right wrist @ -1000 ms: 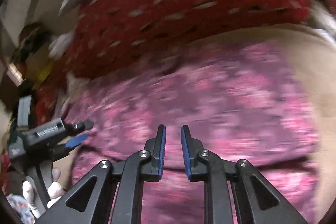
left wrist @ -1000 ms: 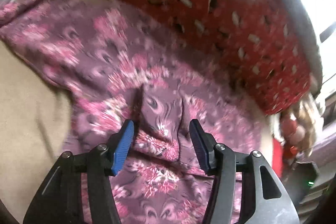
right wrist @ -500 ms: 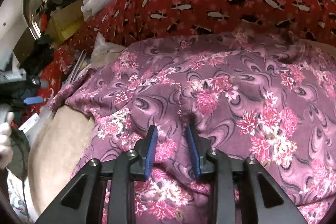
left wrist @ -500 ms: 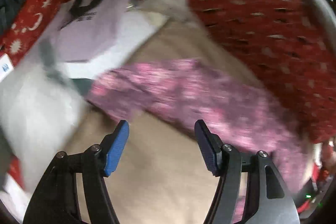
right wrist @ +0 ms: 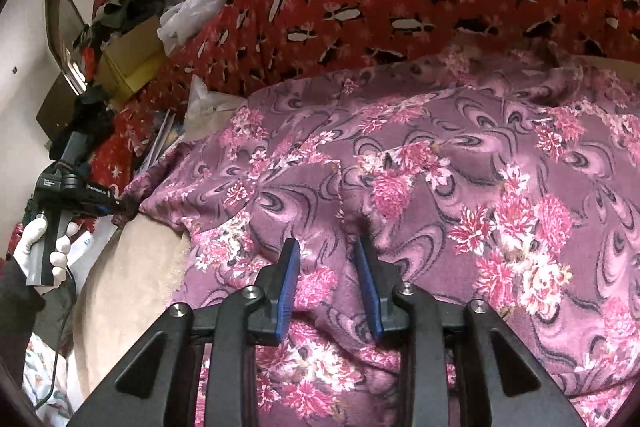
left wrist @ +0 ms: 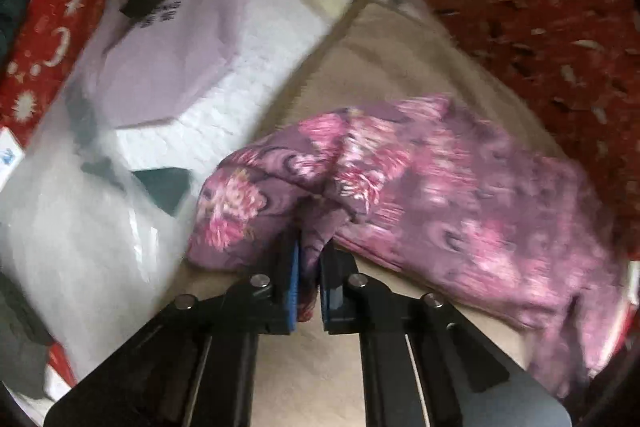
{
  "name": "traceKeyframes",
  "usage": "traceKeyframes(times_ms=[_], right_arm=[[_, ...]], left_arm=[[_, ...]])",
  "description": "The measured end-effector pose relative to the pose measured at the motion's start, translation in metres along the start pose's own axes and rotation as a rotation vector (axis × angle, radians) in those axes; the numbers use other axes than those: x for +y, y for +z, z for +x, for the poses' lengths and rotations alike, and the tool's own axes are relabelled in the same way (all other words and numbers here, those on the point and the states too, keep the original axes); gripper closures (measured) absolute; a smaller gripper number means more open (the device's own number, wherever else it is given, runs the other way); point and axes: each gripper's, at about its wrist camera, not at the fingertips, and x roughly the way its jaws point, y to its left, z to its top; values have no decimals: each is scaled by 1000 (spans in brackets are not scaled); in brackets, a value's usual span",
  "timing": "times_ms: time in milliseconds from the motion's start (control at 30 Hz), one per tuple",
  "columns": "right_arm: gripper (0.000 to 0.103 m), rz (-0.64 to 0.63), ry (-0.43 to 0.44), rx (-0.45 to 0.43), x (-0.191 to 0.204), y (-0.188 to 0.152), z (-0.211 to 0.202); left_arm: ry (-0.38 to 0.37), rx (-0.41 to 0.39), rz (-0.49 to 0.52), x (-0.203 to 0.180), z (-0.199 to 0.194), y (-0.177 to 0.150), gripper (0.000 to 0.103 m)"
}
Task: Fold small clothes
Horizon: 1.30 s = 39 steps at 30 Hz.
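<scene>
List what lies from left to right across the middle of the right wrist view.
Gloved hand holding the left gripper → beige surface → purple floral garment, with the right gripper on a ridge of it.

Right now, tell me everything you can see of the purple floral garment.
The purple floral garment is thin, soft-looking cloth, mauve with pink flowers and dark swirls. It lies rumpled and spread over a beige blanket. The left gripper is shut on its bunched corner; the right gripper straddles a raised fold, whether pinched is unclear.
</scene>
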Motion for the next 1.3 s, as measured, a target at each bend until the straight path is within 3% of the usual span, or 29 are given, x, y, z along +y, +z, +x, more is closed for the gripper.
traceKeyframes(times_ms=[233, 500, 833, 1000, 1167, 1300], right_arm=[[72, 23, 3, 53, 1, 9, -7], [70, -26, -65, 48, -18, 11, -48], [70, -74, -240, 38, -73, 4, -107], [70, -56, -321, 32, -112, -17, -132], [72, -41, -297, 15, -132, -32, -137], [69, -55, -305, 6, -130, -34, -132]], left_arm=[[-279, 64, -41, -45, -39, -20, 97], [-511, 156, 7, -153, -59, -44, 97], [-634, 274, 146, -303, -52, -101, 97], [-673, 348, 164, -353, -31, -127, 97], [-670, 420, 126, -379, 8, -145, 97], [-679, 468, 48, -371, 37, -152, 97]])
